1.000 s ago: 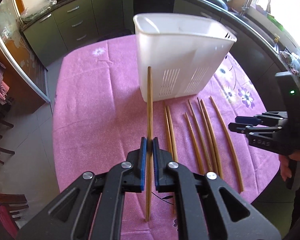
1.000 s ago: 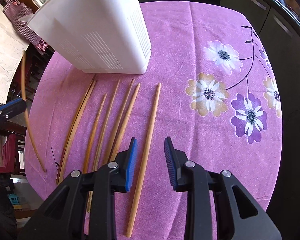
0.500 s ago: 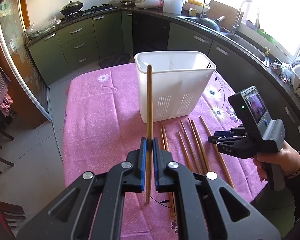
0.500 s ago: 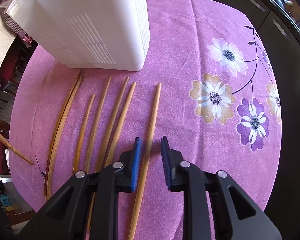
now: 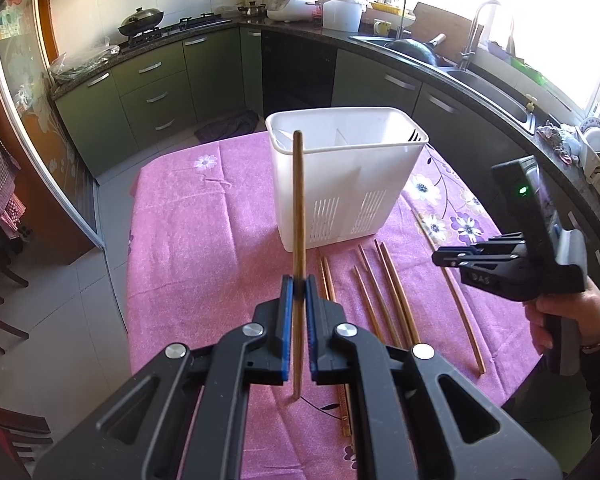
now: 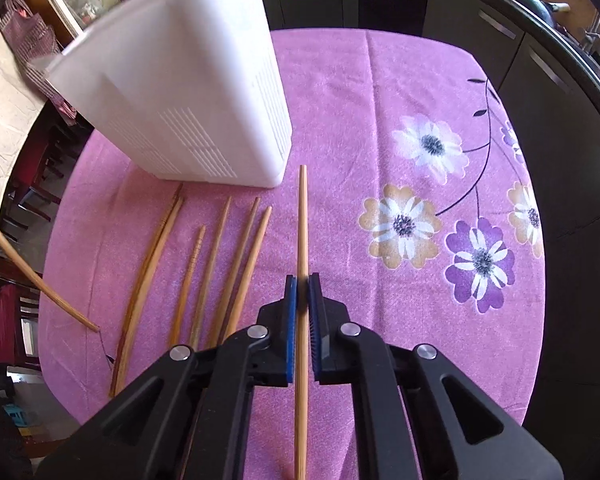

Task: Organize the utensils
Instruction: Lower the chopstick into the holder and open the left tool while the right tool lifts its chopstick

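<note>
Left gripper (image 5: 296,294), lower centre: clamped on a raised chopstick (image 5: 298,216), aimed at the white holder (image 5: 346,178). Right gripper (image 6: 302,292): pinching another chopstick (image 6: 302,240), ready for lifting; five loose chopsticks (image 6: 220,264) left of it.

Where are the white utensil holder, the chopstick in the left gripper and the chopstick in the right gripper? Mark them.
white utensil holder (image 5: 342,184), left wrist view, front wall.
left-held chopstick (image 5: 298,200), left wrist view, upper shaft.
right-held chopstick (image 6: 302,224), right wrist view, shaft ahead of the jaws.
</note>
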